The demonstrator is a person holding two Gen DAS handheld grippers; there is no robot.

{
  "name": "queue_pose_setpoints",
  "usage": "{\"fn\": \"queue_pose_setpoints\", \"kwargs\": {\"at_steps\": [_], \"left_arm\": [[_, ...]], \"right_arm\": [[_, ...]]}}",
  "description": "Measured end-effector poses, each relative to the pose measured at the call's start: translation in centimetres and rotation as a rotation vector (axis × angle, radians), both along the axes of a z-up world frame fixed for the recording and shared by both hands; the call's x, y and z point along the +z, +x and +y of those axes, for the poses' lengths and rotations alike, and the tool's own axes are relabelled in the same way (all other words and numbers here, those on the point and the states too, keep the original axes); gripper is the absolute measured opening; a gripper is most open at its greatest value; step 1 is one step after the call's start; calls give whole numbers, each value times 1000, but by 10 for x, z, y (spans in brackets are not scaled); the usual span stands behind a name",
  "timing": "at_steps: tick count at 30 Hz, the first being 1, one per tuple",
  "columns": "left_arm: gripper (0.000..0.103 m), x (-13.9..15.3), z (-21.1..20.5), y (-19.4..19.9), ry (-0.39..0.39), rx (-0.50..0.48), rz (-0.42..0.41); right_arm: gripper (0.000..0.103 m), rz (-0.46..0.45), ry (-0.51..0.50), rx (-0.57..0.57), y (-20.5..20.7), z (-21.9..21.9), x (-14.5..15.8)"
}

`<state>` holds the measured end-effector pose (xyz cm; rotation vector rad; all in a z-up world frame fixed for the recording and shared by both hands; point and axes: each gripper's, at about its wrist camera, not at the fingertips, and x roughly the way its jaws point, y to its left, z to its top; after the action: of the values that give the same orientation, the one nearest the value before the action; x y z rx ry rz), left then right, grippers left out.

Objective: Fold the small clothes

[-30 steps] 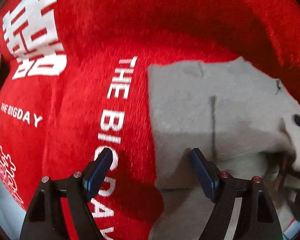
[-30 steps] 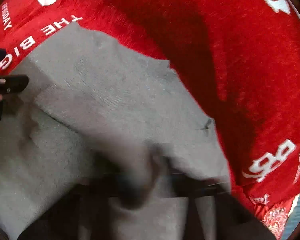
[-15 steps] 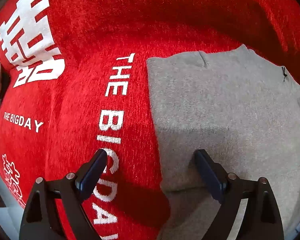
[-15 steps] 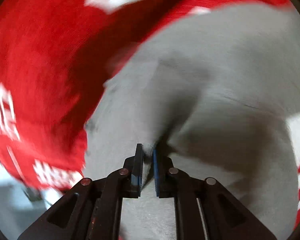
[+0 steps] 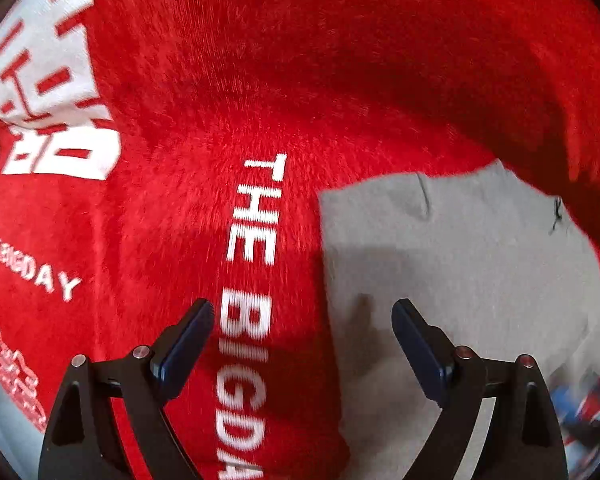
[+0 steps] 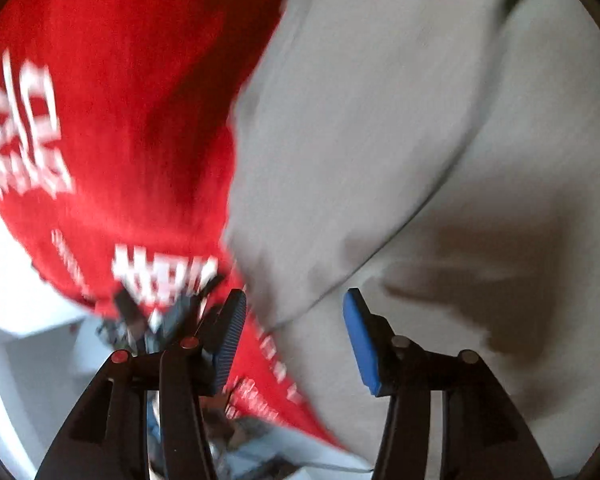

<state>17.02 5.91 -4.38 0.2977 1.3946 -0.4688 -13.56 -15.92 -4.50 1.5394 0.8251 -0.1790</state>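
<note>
A grey garment (image 5: pixel 460 264) lies folded on a red blanket (image 5: pixel 300 80) printed with white letters. My left gripper (image 5: pixel 302 328) is open and empty, low over the garment's left edge, straddling that edge and the blanket. In the right wrist view the grey garment (image 6: pixel 400 120) fills the right side, with a folded edge running diagonally. My right gripper (image 6: pixel 296 320) is open and empty just above that folded edge, near the garment's corner. This view is motion-blurred.
The red blanket (image 6: pixel 120 140) ends at the lower left of the right wrist view, with a white surface (image 6: pixel 20 320) and blurred small items (image 6: pixel 148 320) beyond its edge. Coloured items (image 5: pixel 588 400) show at the left wrist view's lower right.
My right gripper was shut on the grey garment half a second ago and has now opened and let it go. My left gripper has stayed open and shifted slightly over the blanket.
</note>
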Motion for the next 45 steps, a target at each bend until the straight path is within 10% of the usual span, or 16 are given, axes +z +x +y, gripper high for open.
{"fn": "queue_pose_setpoints", "kwargs": {"at_steps": [7,10,11,12,24,30,40,42,45], "left_arm": [[90,-31,-14,33,-53,-59,150],[59,-35,-27,34,-65,-108,159],[20,-33,-31,34,-81,-135,150],[9,-31,-36,35,-124,-166,179],[9,-33,-16,36,-117,-276,130],[9,-23,-18,29,-123,-265,102],[9,-27,-28,25,-92,-227,79],[9,-27,-29,24,-89,-218,77],[9,-30,-33,19,-70,-218,64]], "right_arm": [[55,36,91,-78,62,72,-44],[37,25,101,-158,59,72,-45],[6,27,107,-163,61,71,-46],[6,30,114,-160,64,69,-46],[9,65,74,-50,81,105,-58],[53,92,-57,-5,21,51,-15],[52,328,-273,-362,-120,-103,-6],[8,355,-303,-331,-112,-108,-4],[7,388,-410,-248,-99,-112,10]]}}
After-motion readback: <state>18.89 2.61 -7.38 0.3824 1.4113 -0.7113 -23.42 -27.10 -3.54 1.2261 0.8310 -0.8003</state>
